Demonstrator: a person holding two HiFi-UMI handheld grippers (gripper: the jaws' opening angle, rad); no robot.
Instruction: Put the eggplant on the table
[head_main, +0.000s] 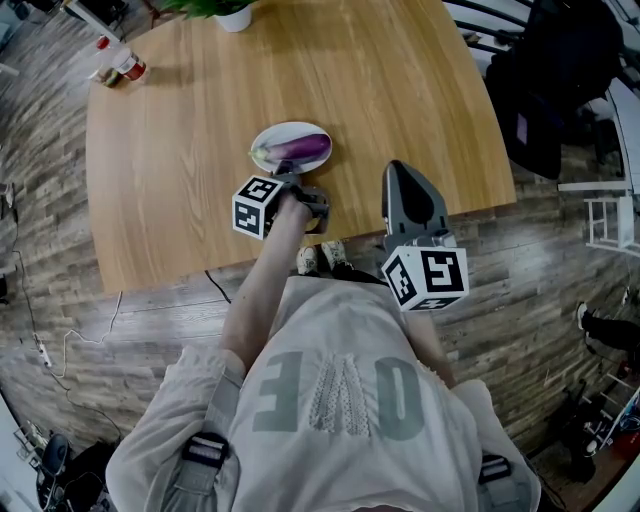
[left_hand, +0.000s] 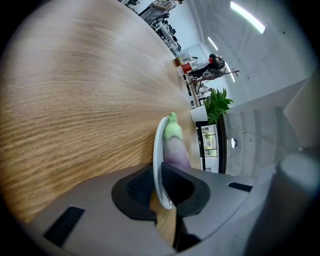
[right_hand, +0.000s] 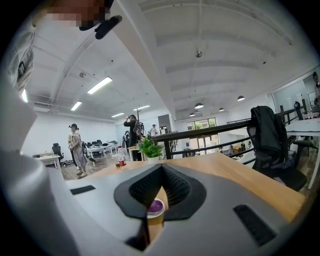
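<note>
Purple eggplant (head_main: 302, 150) lies on the white plate (head_main: 278, 132), long axis crosswise to you, stem left. Your left gripper (head_main: 288, 180) pinches the plate's near rim, with the eggplant just beyond its jaws. Your right gripper (head_main: 397, 170), jaws pressed together and empty, stands farther off.

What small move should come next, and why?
Probably open the right tongs and bring them forward to the eggplant. The left tongs are shut on the plate rim and steady it, the eggplant lies on the plate, and the right tongs hang shut and empty at the table edge.
</note>
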